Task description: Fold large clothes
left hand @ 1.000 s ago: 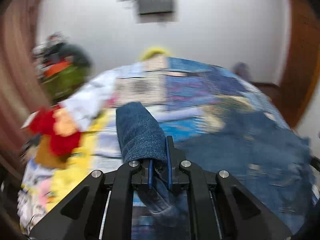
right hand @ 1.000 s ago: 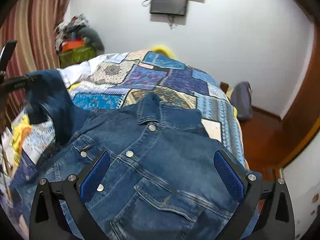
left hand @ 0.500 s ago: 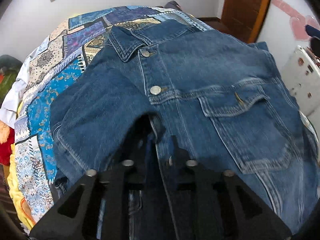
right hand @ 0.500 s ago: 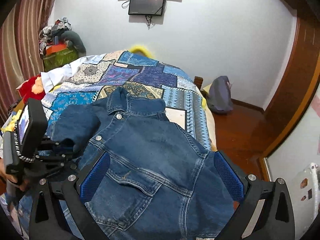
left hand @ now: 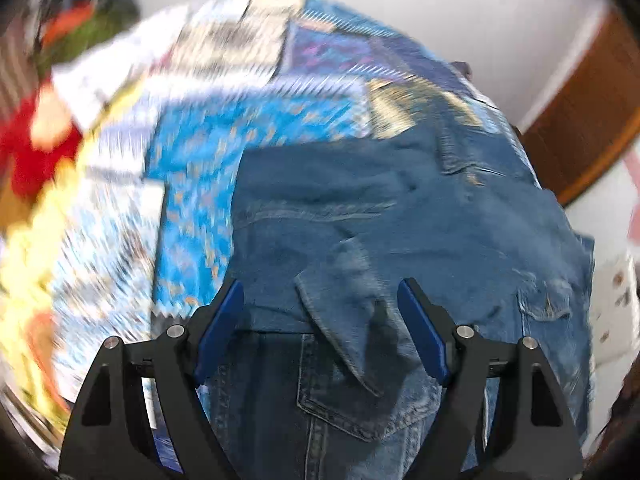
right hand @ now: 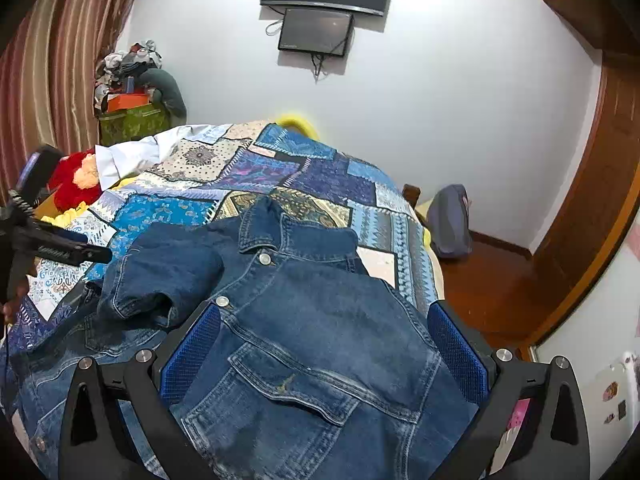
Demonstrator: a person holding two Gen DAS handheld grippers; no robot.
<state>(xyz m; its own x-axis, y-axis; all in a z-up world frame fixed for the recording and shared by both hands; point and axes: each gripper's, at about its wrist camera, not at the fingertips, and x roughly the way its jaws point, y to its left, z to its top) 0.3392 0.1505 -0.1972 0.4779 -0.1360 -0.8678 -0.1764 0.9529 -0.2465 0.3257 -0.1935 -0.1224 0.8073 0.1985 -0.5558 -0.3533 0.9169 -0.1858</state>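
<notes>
**foldfan22:** Why's the dark blue denim jacket (right hand: 304,320) lying face-up across the blue patchwork quilt (right hand: 256,168) like that?

**denim_dan:** Flat bed, buttons up, so the sleeves can go in over the front. The near-side denim sleeve (right hand: 160,276) is already laid across the chest, cuff just beside the button placket.

**foldfan22:** And the grippers?

**denim_dan:** The left gripper (left hand: 320,328) has just been opening. Jaws are apart, the cuff lies under them, and neither pad pinches it. The right gripper (right hand: 324,352) hovers wide over the chest pocket, empty. I'd guess the other sleeve is next.
</notes>
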